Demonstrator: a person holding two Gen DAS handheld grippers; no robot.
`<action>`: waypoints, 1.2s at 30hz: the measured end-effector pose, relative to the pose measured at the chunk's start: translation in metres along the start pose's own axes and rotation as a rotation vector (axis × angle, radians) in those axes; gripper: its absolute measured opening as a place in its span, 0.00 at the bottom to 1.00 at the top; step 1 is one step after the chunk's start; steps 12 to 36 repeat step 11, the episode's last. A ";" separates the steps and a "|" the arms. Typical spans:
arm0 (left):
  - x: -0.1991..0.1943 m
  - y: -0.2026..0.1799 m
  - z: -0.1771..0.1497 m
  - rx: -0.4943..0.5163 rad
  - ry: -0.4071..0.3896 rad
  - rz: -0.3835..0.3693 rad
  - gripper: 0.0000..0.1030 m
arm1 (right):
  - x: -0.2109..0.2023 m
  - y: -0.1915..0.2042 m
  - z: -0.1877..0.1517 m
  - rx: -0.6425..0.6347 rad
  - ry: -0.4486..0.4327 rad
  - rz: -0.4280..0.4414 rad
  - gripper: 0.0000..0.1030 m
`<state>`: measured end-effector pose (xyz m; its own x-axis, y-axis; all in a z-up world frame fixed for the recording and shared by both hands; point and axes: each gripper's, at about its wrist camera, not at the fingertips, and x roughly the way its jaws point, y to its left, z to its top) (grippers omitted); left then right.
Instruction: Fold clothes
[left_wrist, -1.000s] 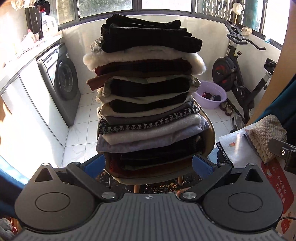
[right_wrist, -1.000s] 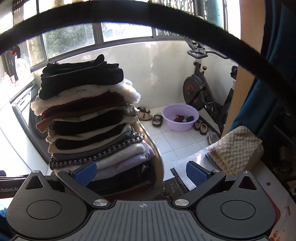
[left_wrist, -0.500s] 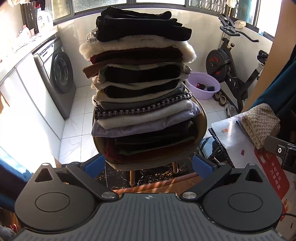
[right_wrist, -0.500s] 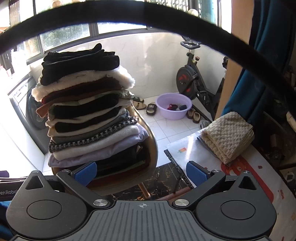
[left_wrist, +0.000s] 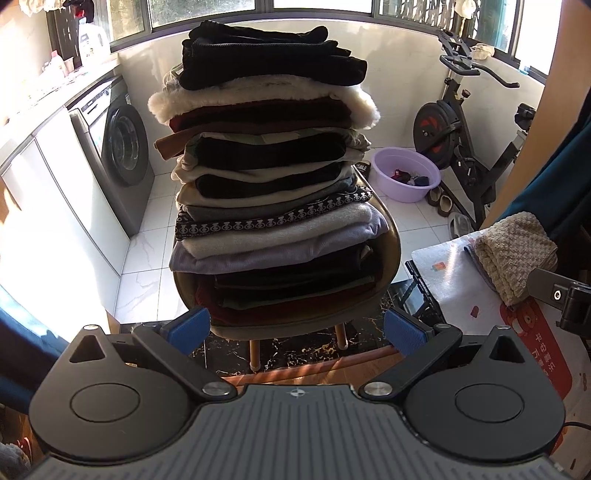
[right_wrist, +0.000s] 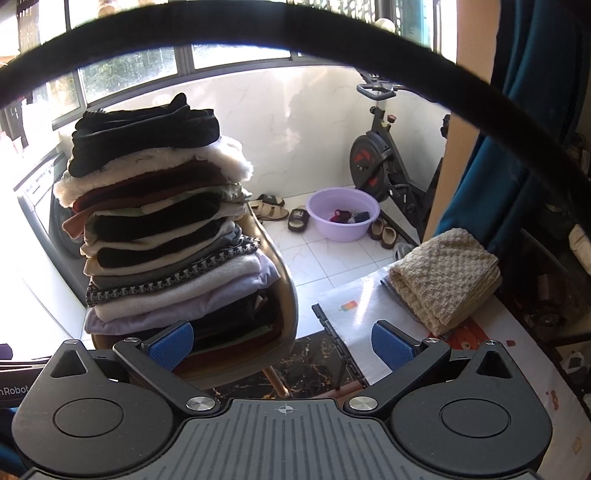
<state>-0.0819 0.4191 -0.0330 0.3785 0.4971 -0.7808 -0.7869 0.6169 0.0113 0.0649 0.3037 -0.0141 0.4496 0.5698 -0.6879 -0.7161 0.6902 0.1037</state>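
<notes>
We hold the left gripper (left_wrist: 295, 328) and right gripper (right_wrist: 282, 343) spread, empty, facing the tall pile of folded clothes (left_wrist: 269, 177) at twelve o'clock, likely so it stands unburdened.

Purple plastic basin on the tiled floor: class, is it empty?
No, the purple plastic basin holds a few small dark and red clothing items at its bottom.
</notes>
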 end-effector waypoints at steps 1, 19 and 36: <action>0.000 -0.003 0.000 0.001 0.000 -0.001 0.99 | 0.000 -0.003 0.001 -0.004 -0.001 0.002 0.99; 0.000 -0.019 -0.001 0.006 -0.011 -0.005 0.99 | 0.005 -0.028 0.006 0.018 0.010 -0.003 0.99; 0.000 -0.019 -0.001 0.006 -0.011 -0.005 0.99 | 0.005 -0.028 0.006 0.018 0.010 -0.003 0.99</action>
